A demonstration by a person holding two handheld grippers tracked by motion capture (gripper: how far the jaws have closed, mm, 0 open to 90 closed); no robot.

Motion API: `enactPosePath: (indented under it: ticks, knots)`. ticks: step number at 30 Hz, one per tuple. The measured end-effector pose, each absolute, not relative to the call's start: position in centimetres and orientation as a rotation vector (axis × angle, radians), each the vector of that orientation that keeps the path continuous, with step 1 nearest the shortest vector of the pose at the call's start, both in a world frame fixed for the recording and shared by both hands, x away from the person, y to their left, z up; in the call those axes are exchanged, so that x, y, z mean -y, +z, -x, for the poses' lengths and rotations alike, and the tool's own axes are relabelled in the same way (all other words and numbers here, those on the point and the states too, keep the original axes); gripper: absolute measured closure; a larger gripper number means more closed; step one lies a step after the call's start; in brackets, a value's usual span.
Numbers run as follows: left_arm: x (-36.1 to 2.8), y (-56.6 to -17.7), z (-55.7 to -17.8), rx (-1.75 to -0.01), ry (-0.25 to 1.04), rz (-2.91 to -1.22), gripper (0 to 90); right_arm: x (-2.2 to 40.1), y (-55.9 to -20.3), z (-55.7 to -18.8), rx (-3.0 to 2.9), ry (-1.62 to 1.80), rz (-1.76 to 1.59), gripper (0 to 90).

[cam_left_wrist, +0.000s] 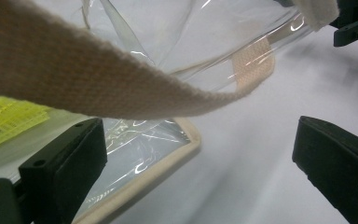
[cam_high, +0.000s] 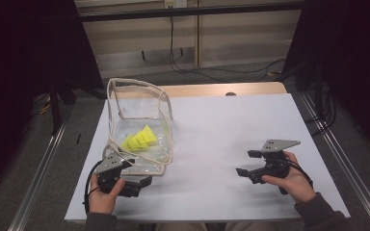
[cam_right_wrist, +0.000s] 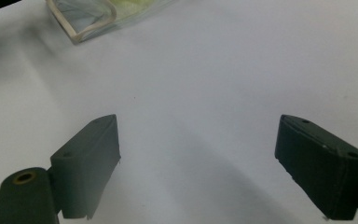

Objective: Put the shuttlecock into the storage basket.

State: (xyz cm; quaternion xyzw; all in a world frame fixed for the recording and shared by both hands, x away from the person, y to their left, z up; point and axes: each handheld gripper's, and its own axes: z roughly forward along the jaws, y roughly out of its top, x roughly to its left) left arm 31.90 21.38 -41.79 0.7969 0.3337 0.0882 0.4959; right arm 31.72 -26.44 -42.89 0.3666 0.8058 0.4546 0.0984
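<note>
High view, left gripper (cam_high: 142,182): at 7 o'clock, jaws wide, nothing held, framing clear bag (cam_high: 142,127) corner, probably to steady it.
Right gripper (cam_high: 243,163): at 4 o'clock, jaws wide, empty, waiting apart.

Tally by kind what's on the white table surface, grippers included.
Clear plastic bag with beige trim: 1
Bundle of yellow items inside the bag, too small to count singly: 1
Grippers: 2, left gripper and right gripper, both with jaws open
Total: 4
</note>
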Motion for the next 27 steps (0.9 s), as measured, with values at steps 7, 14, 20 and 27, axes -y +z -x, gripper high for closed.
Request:
enactPosePath:
  ticks: [7,14,20,27]
  knots:
    - [-21.4,-41.8,-31.9,-0.808,0.214,-1.930,2.9,27.0,-42.9,-31.5,-2.367,1.350,-1.094,13.0]
    - [-21.4,-41.8,-31.9,-0.808,0.214,-1.931,2.9,27.6,-43.0,-31.2,-2.355,1.345,-1.106,12.7]
    - [-21.3,-41.7,-31.9,-0.809,0.214,-1.940,2.9,28.1,-43.1,-30.9,-2.347,1.349,-1.117,12.5]
    - [-21.2,-41.8,-31.9,-0.806,0.212,-1.936,2.9,28.6,-43.1,-30.8,-2.334,1.347,-1.126,11.9]
